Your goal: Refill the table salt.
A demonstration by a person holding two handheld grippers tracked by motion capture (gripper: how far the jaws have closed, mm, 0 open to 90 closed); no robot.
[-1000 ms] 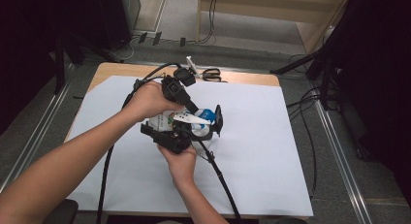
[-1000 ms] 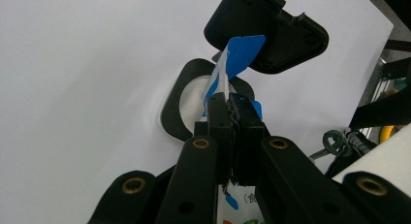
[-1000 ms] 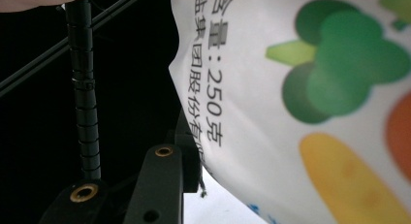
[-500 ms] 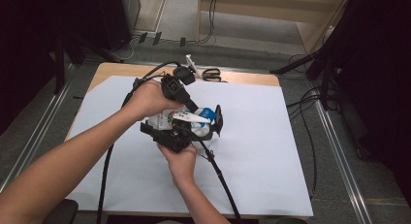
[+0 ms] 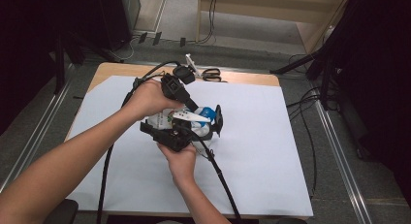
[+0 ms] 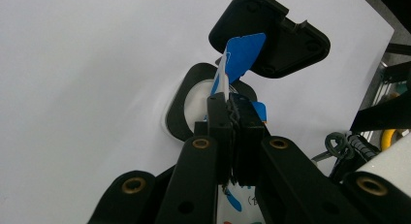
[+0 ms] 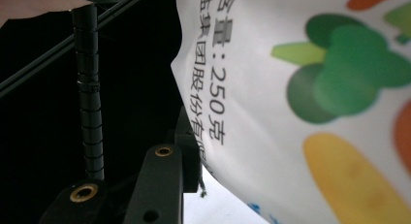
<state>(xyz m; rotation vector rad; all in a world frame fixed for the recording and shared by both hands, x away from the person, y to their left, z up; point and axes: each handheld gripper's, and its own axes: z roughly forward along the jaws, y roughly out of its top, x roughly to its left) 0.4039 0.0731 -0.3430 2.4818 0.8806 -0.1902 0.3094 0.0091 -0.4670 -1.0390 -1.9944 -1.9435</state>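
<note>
Plastic pouch [image 5: 180,121] sits mid-table: left gripper [image 6: 231,107] pinches its blue-white top edge tight, right gripper [image 5: 194,132] seems clamped around its body, though that's half hidden. Pull unevenly and it'll probably rip crooked, spilling everything.

Pouch [image 7: 300,103] blurred (perhaps gripped), edge-cropped.

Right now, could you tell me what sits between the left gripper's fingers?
In the left gripper view, the left gripper has its fingers closed on the thin blue-and-white top edge of the bag; nothing else lies between them.
</note>
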